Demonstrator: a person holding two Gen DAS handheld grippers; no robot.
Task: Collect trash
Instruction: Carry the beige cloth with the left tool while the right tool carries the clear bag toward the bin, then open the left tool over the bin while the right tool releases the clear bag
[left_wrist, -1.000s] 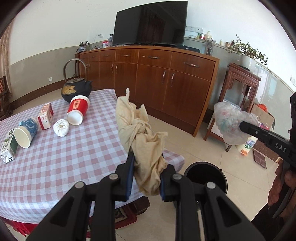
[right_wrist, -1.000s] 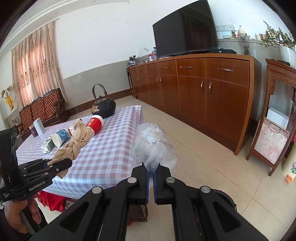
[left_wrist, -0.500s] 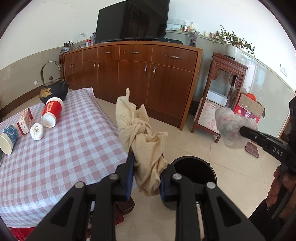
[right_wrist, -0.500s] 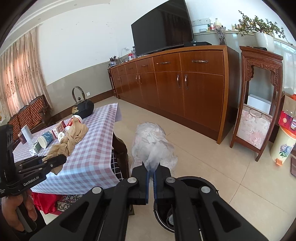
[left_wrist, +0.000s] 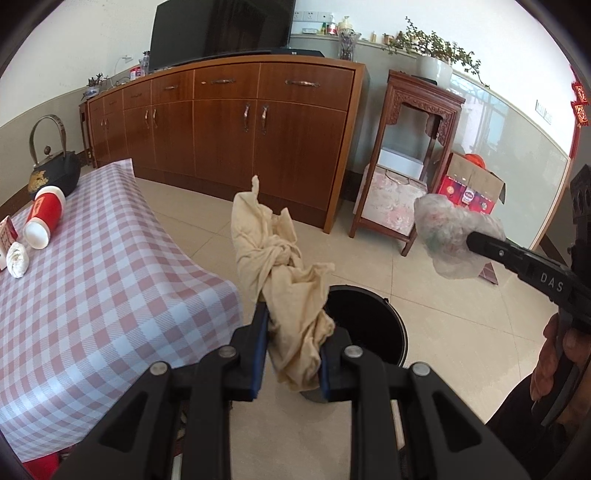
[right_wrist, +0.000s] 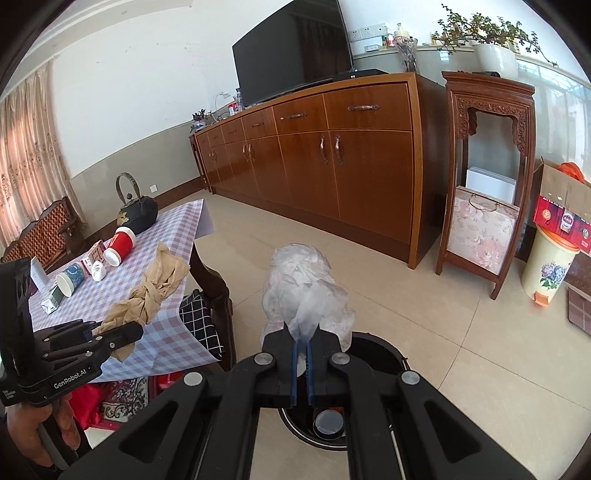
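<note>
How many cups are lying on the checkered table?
2. A red cup lies on its side near the black kettle, and a blue patterned cup lies on its side further along, by a small carton. More could be hidden beyond the view.
</note>
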